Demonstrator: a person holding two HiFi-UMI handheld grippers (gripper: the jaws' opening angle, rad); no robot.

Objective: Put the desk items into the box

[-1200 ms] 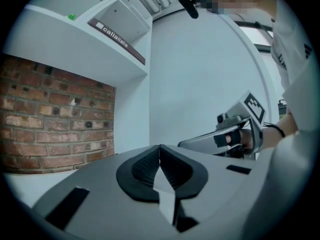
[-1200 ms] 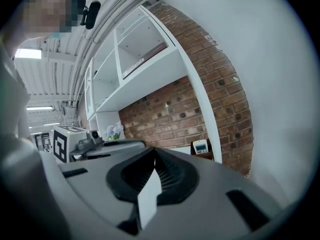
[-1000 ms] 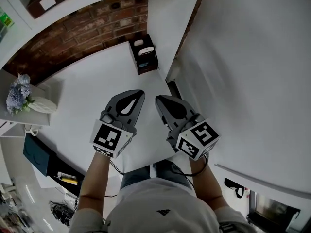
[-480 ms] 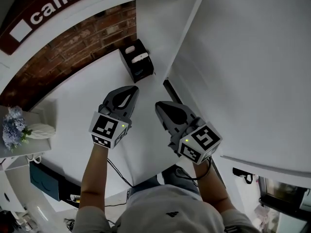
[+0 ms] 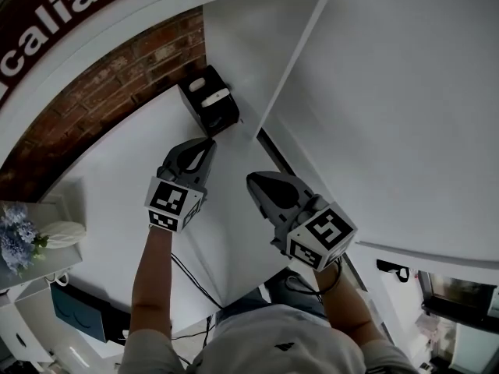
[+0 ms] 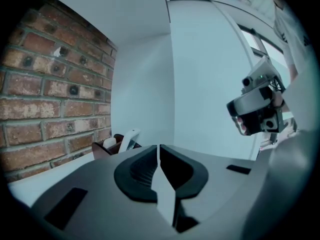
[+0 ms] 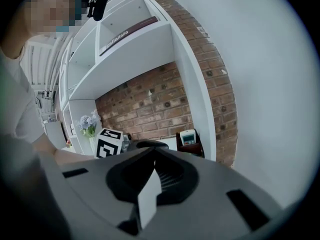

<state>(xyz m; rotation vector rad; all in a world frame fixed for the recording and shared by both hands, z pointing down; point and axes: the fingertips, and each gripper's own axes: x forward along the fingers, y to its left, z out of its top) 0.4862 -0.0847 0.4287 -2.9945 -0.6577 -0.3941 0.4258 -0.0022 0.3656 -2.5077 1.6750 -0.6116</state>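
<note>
— How do the jaws stand?
— The left gripper (image 5: 207,143) has its jaws together with nothing between them. The right gripper (image 5: 251,180) is likewise closed and empty. Both are held over the desk (image 5: 109,185), side by side but apart, and the left one reaches further ahead.
— What about the marker cubes?
— Each sits at the rear of its gripper, toward the forearm. In the right gripper view, the left one's cube (image 7: 109,142) shows just to the left of the jaws.
— Where is the box?
— The box (image 5: 209,100) stands in the desk's far corner. It is near the left gripper's tips, ahead and a little to their left. From the right gripper it is farther off, ahead and a little to the right.
— Is anything in it?
— A device (image 7: 188,137) with a small screen stands upright inside. A white item (image 5: 206,82) sits beside it, and I cannot tell what it is.
— And beyond that?
— The brick wall (image 5: 117,76) is right behind the box, and a white panel (image 5: 249,45) is on its right. Flowers (image 5: 14,236) stand well off to the left gripper's left.
</note>
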